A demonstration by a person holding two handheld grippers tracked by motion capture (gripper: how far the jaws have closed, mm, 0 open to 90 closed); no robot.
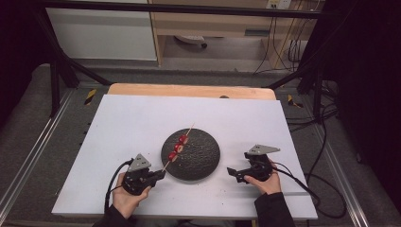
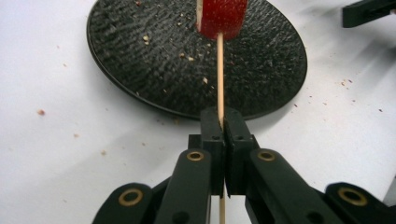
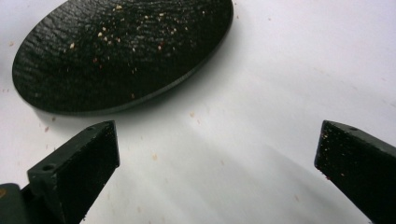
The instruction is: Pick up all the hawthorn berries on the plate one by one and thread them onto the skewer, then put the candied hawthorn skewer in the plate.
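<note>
Wooden skewer clamped in left gripper, red fruit pieces over the black plate mid-frame. Right gripper gapes empty, lower right. Keep the skewer level.

The left black claw, held low in the person's left hand, has its jaws pressed together and points up-right. The right black claw, held in the right hand, points left, jaws spread wide.
</note>
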